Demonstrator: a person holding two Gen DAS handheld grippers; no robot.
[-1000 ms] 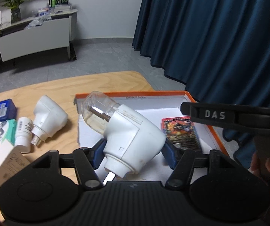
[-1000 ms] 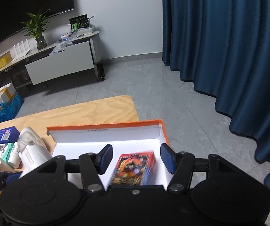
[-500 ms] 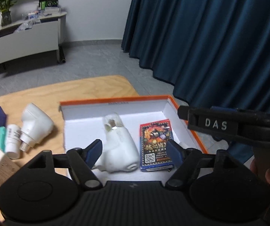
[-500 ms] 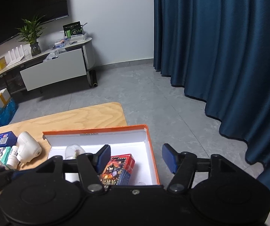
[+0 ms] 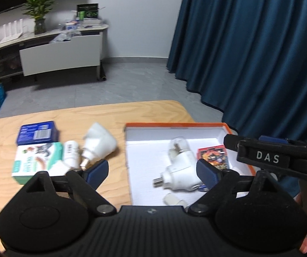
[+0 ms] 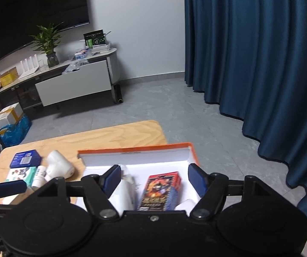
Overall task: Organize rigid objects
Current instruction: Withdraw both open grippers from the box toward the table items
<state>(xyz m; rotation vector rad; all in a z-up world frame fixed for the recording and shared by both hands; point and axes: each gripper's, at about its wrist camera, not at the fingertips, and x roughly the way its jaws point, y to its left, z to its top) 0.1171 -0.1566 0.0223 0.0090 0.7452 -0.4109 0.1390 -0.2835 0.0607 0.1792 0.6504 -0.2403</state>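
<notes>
An orange-rimmed white box (image 5: 175,126) sits on the right of the wooden table. In it lie a white plug-in device with a clear dome (image 5: 181,171) and a red card pack (image 5: 213,156). My left gripper (image 5: 151,172) hovers above the box's left wall. Its jaws are opening and grip nothing. My right gripper (image 6: 155,181) hangs over the box (image 6: 136,150). Its jaws are opening too, with the card pack (image 6: 162,190) lying loose below and between them. The device (image 6: 125,192) is partly hidden behind the right gripper's left finger.
Left of the box lie a second white plug-in device (image 5: 99,143), a small white bottle (image 5: 71,152), a green-and-white carton (image 5: 38,160) and a blue box (image 5: 38,132). A small white piece (image 5: 172,200) sits in the box's near part. A blue curtain hangs to the right.
My left gripper let go of the domed device, which now lies in the box, then pulled back and up with its jaws wider. My right gripper also widened and drew back from the card pack.
</notes>
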